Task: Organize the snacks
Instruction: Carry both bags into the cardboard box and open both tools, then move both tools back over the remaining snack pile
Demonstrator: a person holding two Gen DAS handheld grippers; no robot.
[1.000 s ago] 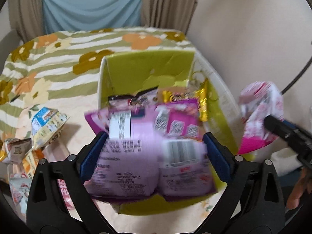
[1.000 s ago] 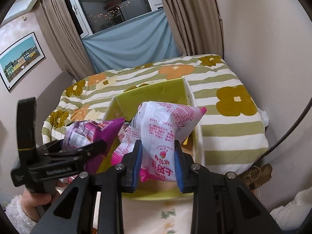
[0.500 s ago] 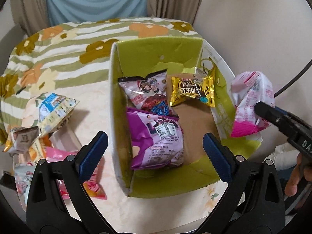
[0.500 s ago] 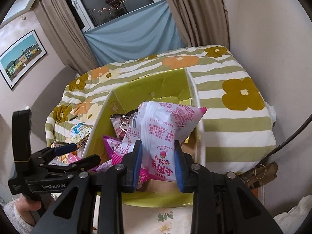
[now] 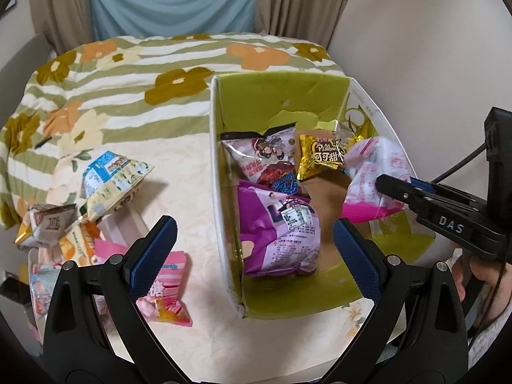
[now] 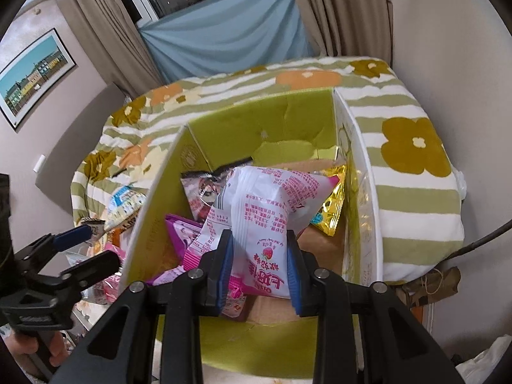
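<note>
Pinched between the blue pads of the right gripper (image 6: 259, 265): a white-and-pink snack bag (image 6: 265, 211), held above the open green cardboard box (image 6: 256, 121) at centre frame of the right wrist view. Already lying in the box, in the left wrist view: a purple packet (image 5: 281, 233) along the left wall, a gold packet (image 5: 323, 156) toward the far end, a pink-and-black packet (image 5: 262, 156) beside it. Spread wide and empty over the box's near left corner: the left gripper (image 5: 252, 249). Scattered at left of the frame, outside the box on the floral bedspread (image 5: 128, 73): a blue-and-white packet (image 5: 112, 182), a pink candy packet (image 5: 163, 294) and several more.
</note>
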